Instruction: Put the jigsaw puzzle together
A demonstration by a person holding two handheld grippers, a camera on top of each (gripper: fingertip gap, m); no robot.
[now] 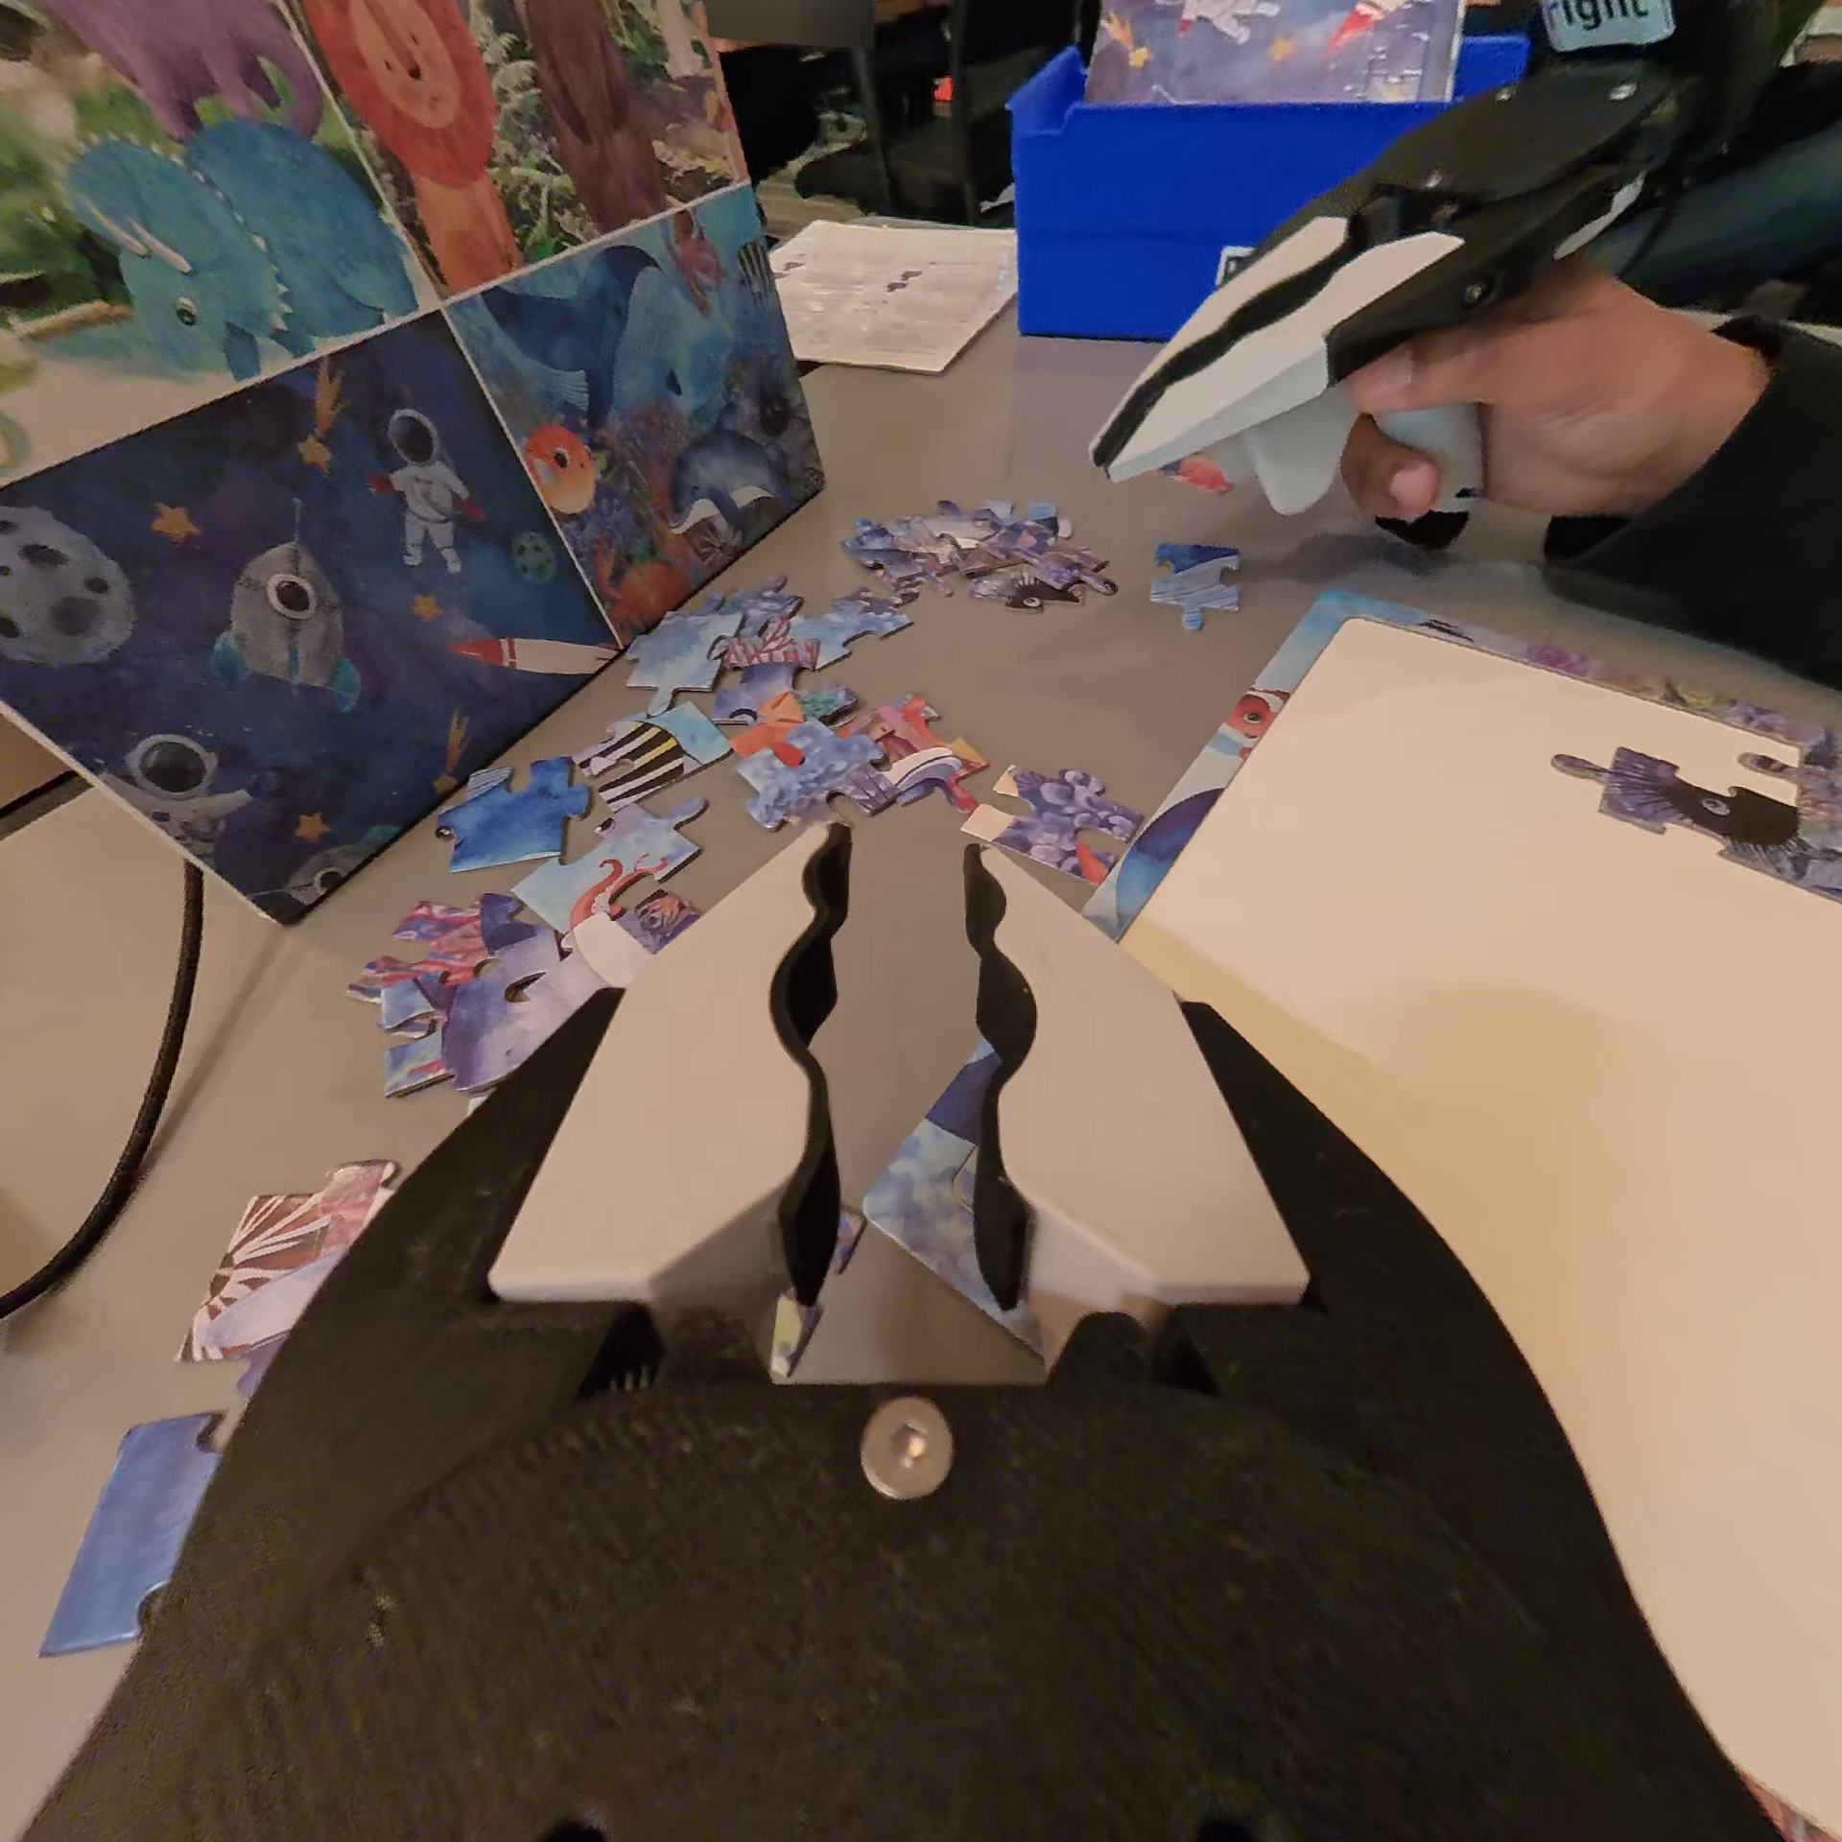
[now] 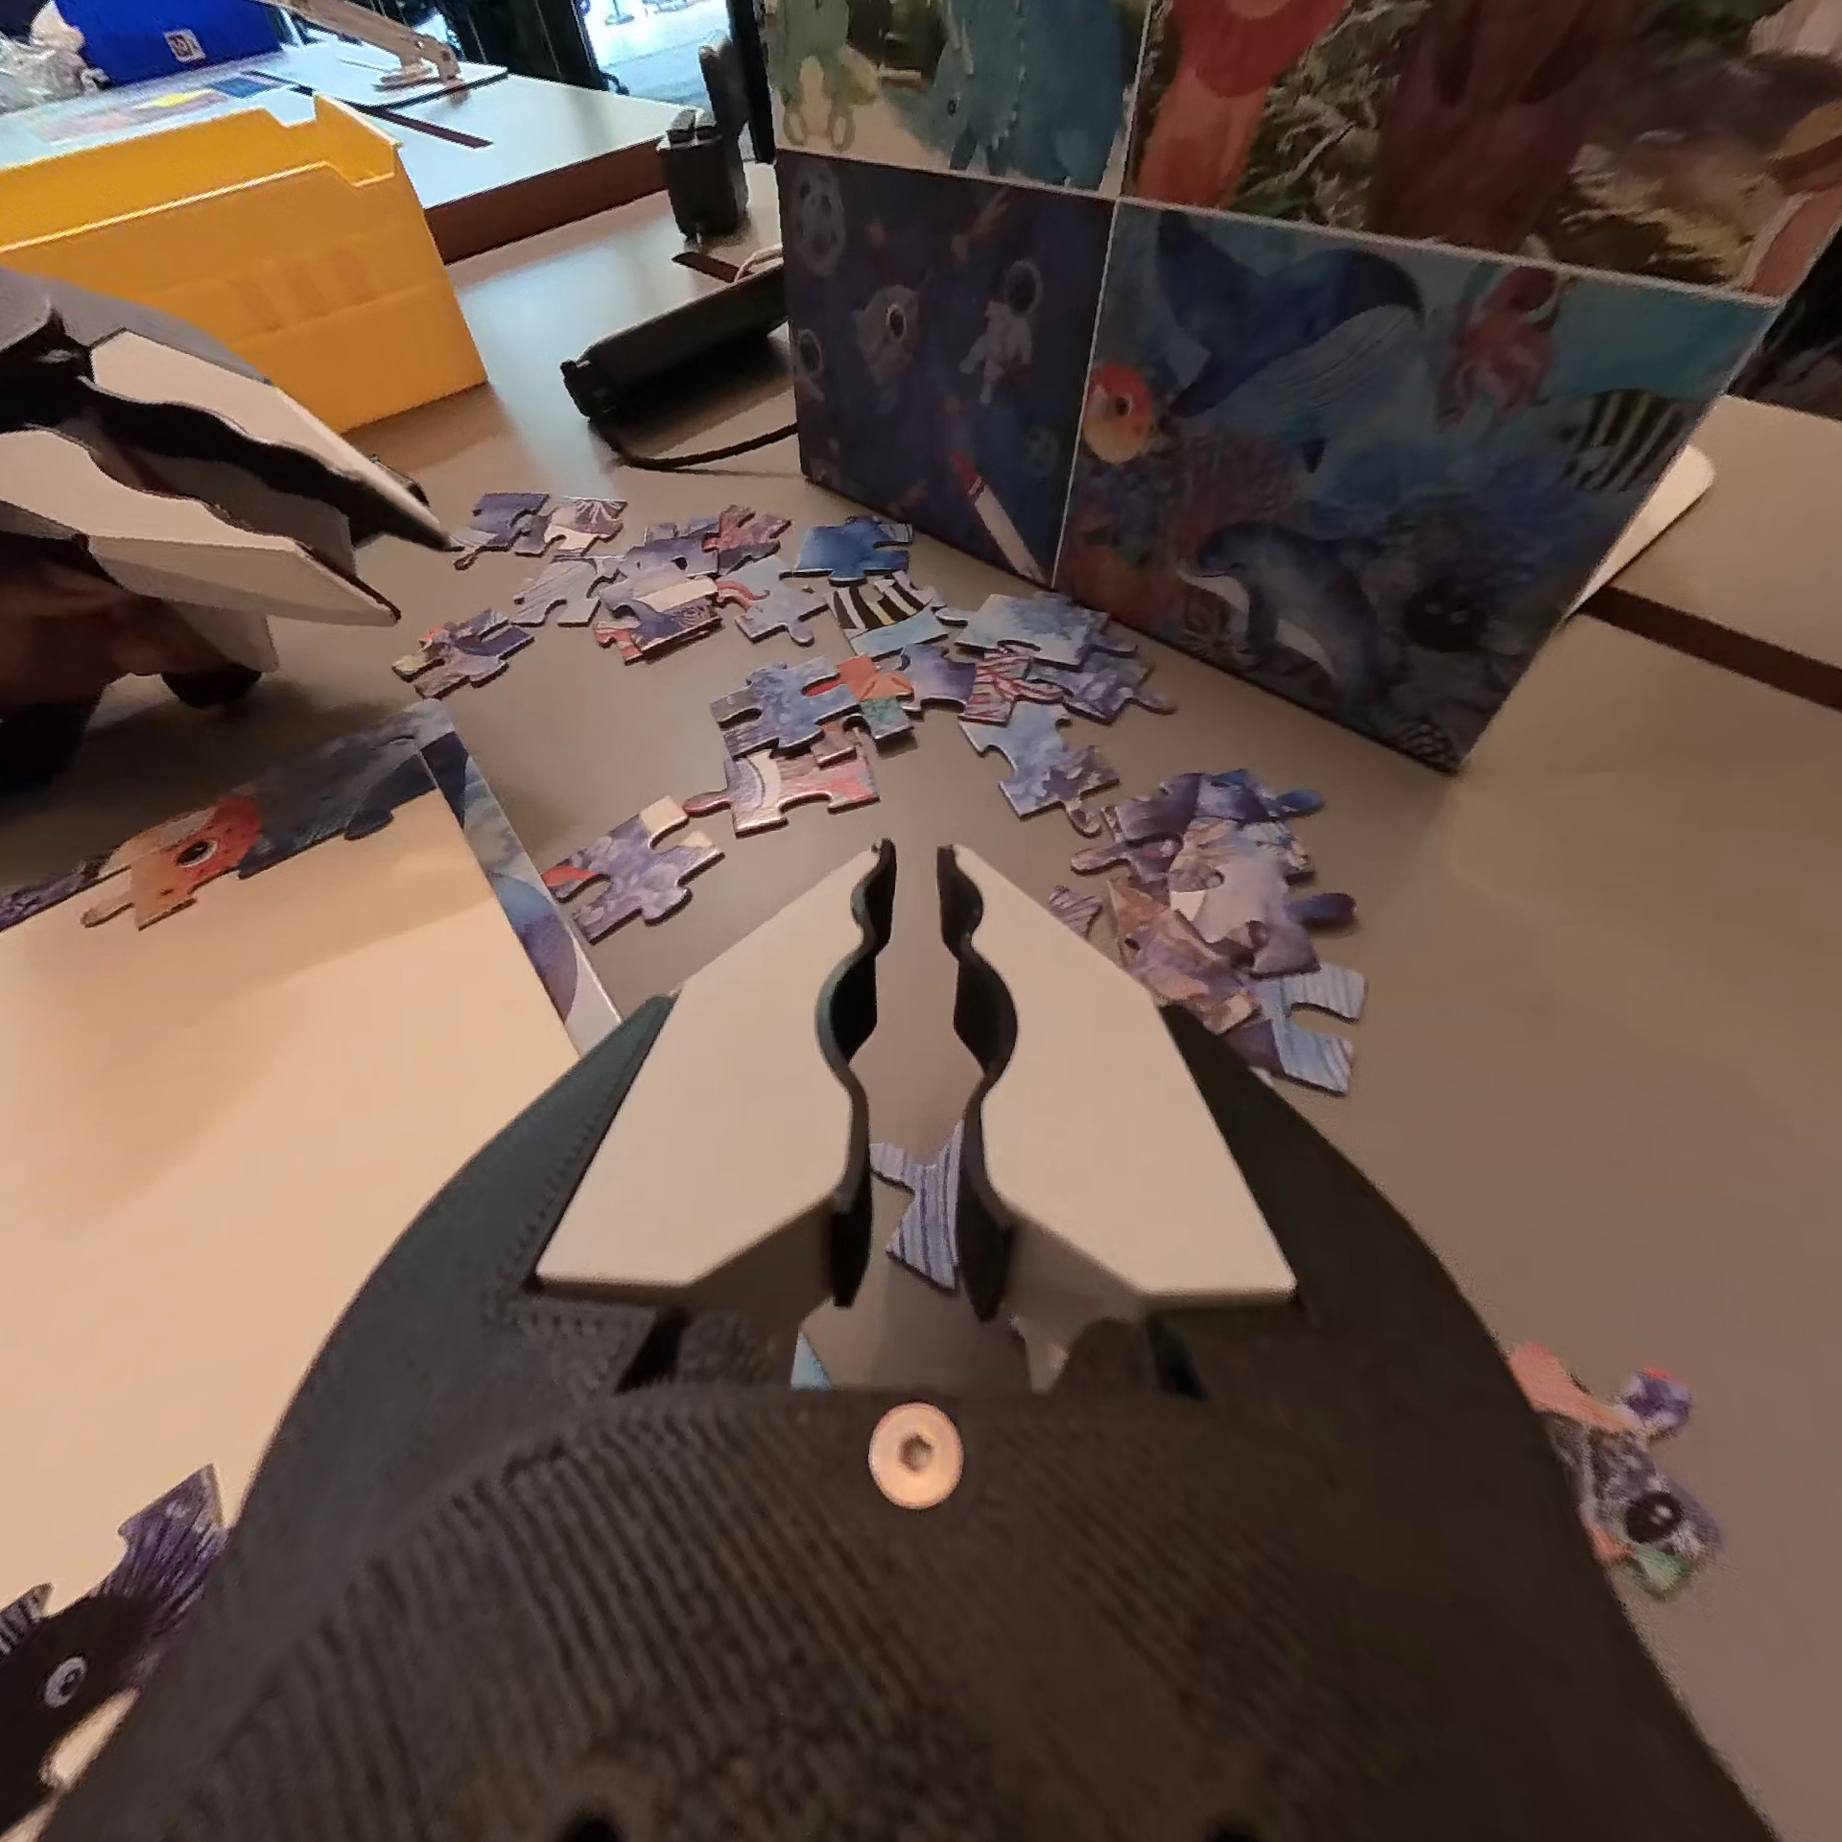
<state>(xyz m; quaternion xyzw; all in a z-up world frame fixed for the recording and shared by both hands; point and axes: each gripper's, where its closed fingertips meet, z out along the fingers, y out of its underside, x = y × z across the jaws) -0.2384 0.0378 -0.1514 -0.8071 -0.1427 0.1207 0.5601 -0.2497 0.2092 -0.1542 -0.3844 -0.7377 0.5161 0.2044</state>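
Several loose jigsaw pieces lie scattered on the grey table, with a small pile farther off; they also show in the right wrist view. The white puzzle board lies at the right, with a black-fish piece and an orange-fish piece set along its edges. My left gripper is open and empty, over the table beside the board's corner. My right gripper is narrowly open and empty, above a striped blue piece that lies on the table. Each gripper shows in the other's view.
A tall picture-covered puzzle box stands behind the pieces. A blue bin and a paper sheet sit at the back. A yellow bin and a black device sit beyond the left gripper. A black cable runs along the left. The left gripper's tips are roughly 20 centimeters from the right gripper's. To reach the striped blue piece in a straight line is about 8 centimeters for my right fingers, about 20 centimeters for my left. The left camera catches it too, in the left wrist view.
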